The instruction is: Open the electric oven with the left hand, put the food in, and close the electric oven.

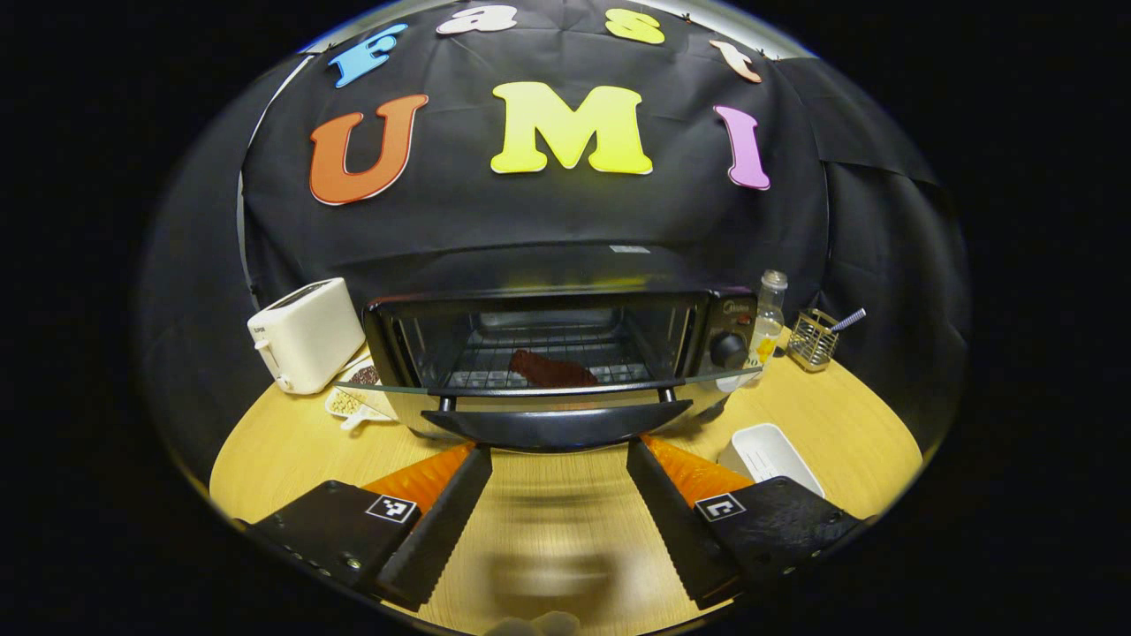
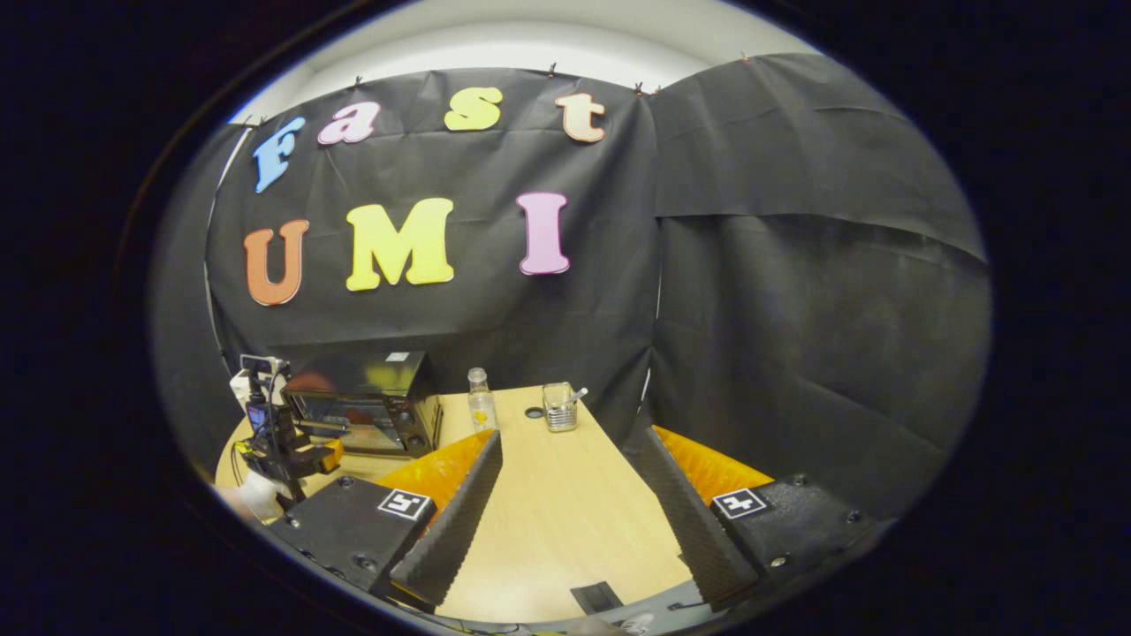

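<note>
Left gripper [image 1: 558, 459] gapes empty before oven [image 1: 565, 353], food [image 1: 550, 369] inside; right gripper [image 2: 563, 442] wide, empty

Black electric oven [image 1: 548, 353] with clear glass door, dark reddish-brown food [image 1: 550, 369] on its wire rack. Cream-white toaster [image 1: 305, 336] at left. Pale wood-grain table [image 1: 548, 530]. White tray [image 1: 769, 455] near right. Clear bottle [image 1: 769, 322] with yellowish contents beside the oven. Silvery wire holder [image 1: 813, 338] far right.
</note>
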Available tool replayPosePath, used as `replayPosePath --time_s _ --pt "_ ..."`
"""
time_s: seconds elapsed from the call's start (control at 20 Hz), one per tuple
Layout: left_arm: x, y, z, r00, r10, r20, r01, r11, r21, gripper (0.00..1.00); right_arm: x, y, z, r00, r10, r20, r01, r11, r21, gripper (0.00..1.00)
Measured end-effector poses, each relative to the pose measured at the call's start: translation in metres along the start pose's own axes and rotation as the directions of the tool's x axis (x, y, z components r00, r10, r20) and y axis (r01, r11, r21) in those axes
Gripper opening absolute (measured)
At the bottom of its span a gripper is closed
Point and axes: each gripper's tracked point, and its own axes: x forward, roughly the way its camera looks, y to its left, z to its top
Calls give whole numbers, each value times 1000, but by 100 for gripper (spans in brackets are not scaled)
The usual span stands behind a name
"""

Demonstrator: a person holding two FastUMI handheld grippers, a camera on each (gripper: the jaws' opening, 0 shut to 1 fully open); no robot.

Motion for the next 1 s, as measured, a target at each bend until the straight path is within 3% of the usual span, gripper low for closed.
replayPosePath --time_s 0.05,0.65,1.0 --pt "0 -1 9 1000 0 12 0 1000 -2 98 -1 0 1 1000 -1 1 1 1000 -1 96" --pt "-8 -4 2 1000 -7 5 7 1000 -1 98 1 17 -2 999 43 -14 -44 999 -24 100" --pt "-63 -17 -8 1000 -6 20 6 1000 -25 99 -17 14 -8 995 99 -4 -99 994 -55 100"
